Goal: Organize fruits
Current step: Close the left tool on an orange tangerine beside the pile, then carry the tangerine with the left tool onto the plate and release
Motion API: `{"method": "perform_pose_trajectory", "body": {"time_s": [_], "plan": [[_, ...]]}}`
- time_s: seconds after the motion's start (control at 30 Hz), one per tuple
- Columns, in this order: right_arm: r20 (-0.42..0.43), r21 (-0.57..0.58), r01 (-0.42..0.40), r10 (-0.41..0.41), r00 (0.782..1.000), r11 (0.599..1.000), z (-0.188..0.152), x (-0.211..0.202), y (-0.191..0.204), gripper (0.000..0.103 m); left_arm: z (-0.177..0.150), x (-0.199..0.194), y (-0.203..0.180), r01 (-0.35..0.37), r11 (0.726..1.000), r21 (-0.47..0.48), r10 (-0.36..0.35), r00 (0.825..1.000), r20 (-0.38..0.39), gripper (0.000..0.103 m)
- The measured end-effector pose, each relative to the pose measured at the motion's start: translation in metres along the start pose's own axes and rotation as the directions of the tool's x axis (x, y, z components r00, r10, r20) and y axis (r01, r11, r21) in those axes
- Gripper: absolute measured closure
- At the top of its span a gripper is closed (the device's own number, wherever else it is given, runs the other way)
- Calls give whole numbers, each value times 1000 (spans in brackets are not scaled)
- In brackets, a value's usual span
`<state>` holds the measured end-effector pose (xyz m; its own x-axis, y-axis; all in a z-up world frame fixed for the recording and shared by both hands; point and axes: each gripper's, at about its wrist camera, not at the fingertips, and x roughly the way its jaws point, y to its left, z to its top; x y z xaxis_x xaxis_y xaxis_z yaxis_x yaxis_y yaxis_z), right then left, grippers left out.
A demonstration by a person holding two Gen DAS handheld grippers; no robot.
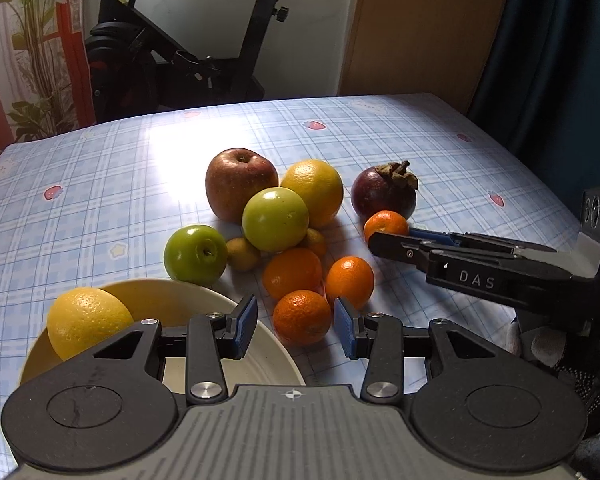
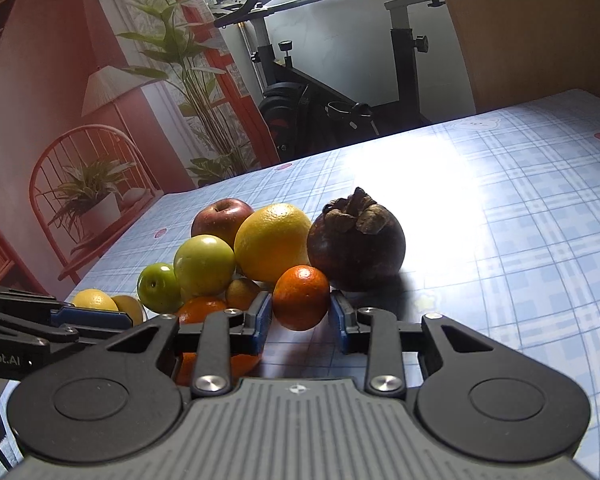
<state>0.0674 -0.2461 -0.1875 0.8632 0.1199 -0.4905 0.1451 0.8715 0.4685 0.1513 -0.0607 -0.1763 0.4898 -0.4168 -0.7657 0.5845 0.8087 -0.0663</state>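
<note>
The right gripper (image 2: 300,316) has a small tangerine (image 2: 301,297) sitting directly between its blue pads, right at the tips; the left pad (image 2: 265,312) looks close to the fruit's skin and a sliver of gap shows at the other, so the jaws stand partly apart around it and I cannot say they press on it yet. The fruit is nearly round, so no axis matters; what matters is that it rests on the table (image 2: 520,240) just in front of the mangosteen (image 2: 356,236) and beside the big orange (image 2: 273,242), leaving little room to push deeper. The left gripper (image 1: 295,326) hovers lower in the pile with its pads apart and nothing between them; another tangerine (image 1: 301,316) lies just ahead of its tips, so it is nearer to that one, while the right is plainly nearer its own. The only container is the pale bowl (image 1: 272,356), at the left gripper's side, holding one yellow citrus (image 1: 86,320); the right view hints at a second yellow fruit there, unclear. Apples (image 1: 242,182) and the remaining tangerines stay on the cloth. Likely next: closing on the tangerine, then carrying it leftward to the bowl.
</note>
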Motion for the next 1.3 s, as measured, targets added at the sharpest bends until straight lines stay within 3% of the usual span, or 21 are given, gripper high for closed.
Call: {"method": "perform_pose_trajectory", "body": {"time_s": [0.13,0.53,0.63,0.8,1.07,1.3], "plan": [[9,28,-21,20,1000,999,0,-1,-4,70,1,4,-4,-1,1000,22,1,1000,-16,58],[8,-27,-34,35,999,999,-4,-2,6,70,7,28,-16,-30,996,87,34,998,-52,58],[5,-30,-36,36,999,999,-4,-1,7,70,8,30,-16,-51,994,92,55,997,-50,65],[3,-33,-39,39,999,999,-3,-1,6,70,7,26,-13,-46,996,81,50,998,-43,66],[14,-43,-43,44,999,998,-4,-1,6,70,11,4,-5,-38,999,13,38,999,20,66],[22,-68,-25,26,999,997,-4,-8,14,70,6,-35,19,-31,994,-107,41,995,96,66]]}}
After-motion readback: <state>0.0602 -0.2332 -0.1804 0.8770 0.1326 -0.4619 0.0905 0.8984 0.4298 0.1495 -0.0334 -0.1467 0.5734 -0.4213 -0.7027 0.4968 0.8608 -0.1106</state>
